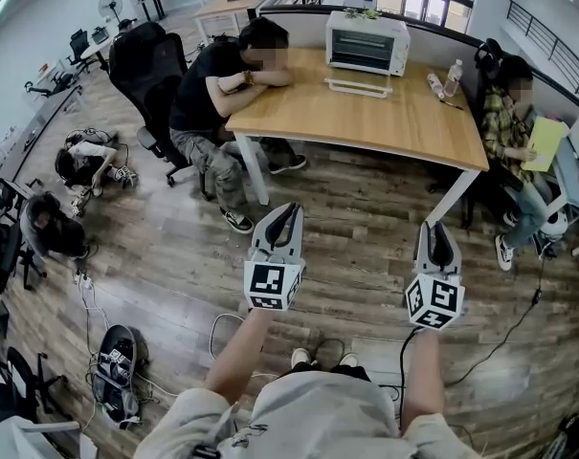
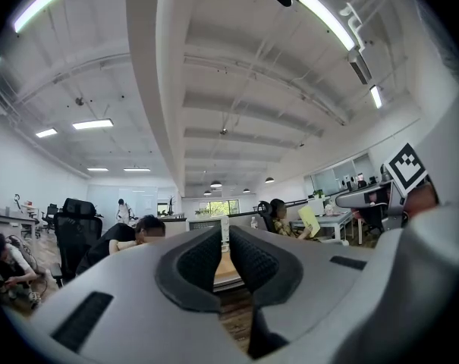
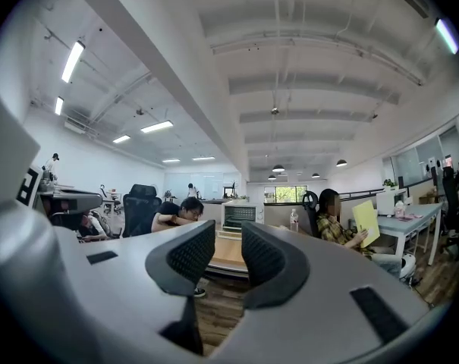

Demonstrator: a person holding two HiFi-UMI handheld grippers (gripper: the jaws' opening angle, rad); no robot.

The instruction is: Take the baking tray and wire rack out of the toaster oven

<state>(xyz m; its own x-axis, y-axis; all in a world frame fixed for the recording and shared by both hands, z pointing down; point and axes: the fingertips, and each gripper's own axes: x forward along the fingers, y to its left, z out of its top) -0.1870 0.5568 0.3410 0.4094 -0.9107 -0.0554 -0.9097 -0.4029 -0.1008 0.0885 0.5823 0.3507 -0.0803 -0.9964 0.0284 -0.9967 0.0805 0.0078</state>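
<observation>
The white toaster oven (image 1: pixel 367 43) stands at the far edge of the wooden table (image 1: pixel 404 122), well ahead of both grippers. A pale flat frame (image 1: pixel 358 87) lies just in front of it; I cannot tell whether it is the oven's door, the tray or the rack. My left gripper (image 1: pixel 289 208) hangs over the floor short of the table, its jaws together and empty (image 2: pixel 225 237). My right gripper (image 1: pixel 436 226) is level with it further right, its jaws a little apart with nothing between them (image 3: pixel 227 237). The oven (image 3: pixel 239 216) shows above the right gripper's jaws.
A person (image 1: pixel 227 84) leans on the table's left end beside a black chair (image 1: pixel 145 60). Another person (image 1: pixel 514 113) sits at the right end. A bottle (image 1: pixel 452 76) stands near the oven. People (image 1: pixel 83 161) sit on the floor at left; a bag and cables (image 1: pixel 117 366) lie near my feet.
</observation>
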